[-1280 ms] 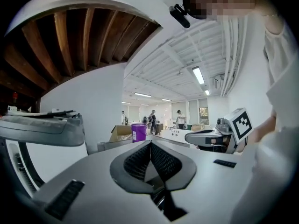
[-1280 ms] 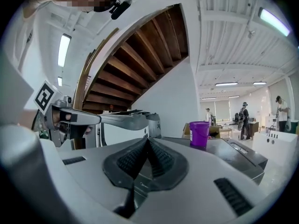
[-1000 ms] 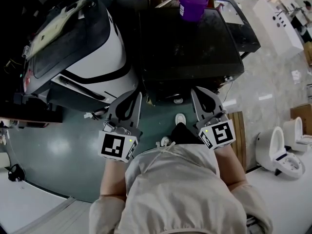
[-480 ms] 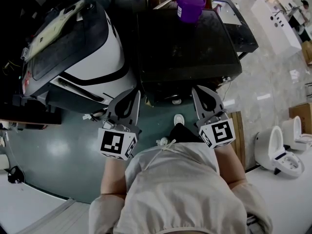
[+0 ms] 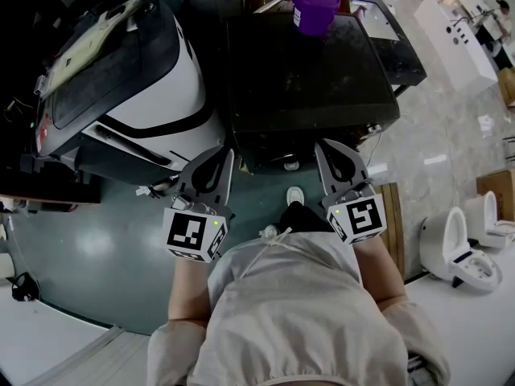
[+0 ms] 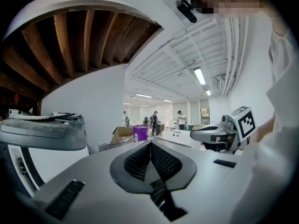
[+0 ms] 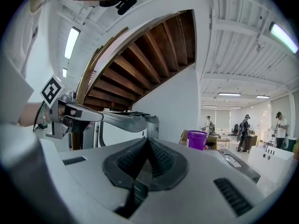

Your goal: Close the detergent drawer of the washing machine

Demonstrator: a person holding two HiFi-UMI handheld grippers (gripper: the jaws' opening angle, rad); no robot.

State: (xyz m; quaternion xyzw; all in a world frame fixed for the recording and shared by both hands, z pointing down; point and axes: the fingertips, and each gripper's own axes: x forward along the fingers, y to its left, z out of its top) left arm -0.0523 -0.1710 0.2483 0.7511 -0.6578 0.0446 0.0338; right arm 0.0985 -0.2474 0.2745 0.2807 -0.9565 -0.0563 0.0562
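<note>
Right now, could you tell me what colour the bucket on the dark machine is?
The bucket is purple, clearest in the head view.

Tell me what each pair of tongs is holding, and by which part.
Nothing is held. The left tongs and the right tongs each have their jaws shut together, with nothing between them.

The washing machine [image 5: 310,71] fills the upper centre of the frame, with a bucket [image 5: 315,6] on its far edge. A second machine [image 5: 121,71] sits tilted at the upper left, just beside it. The left gripper [image 5: 220,158] and right gripper [image 5: 327,151] hang side by side below centre, before the washing machine's near edge. A toilet [image 5: 452,248] stands at the lower right.
</note>
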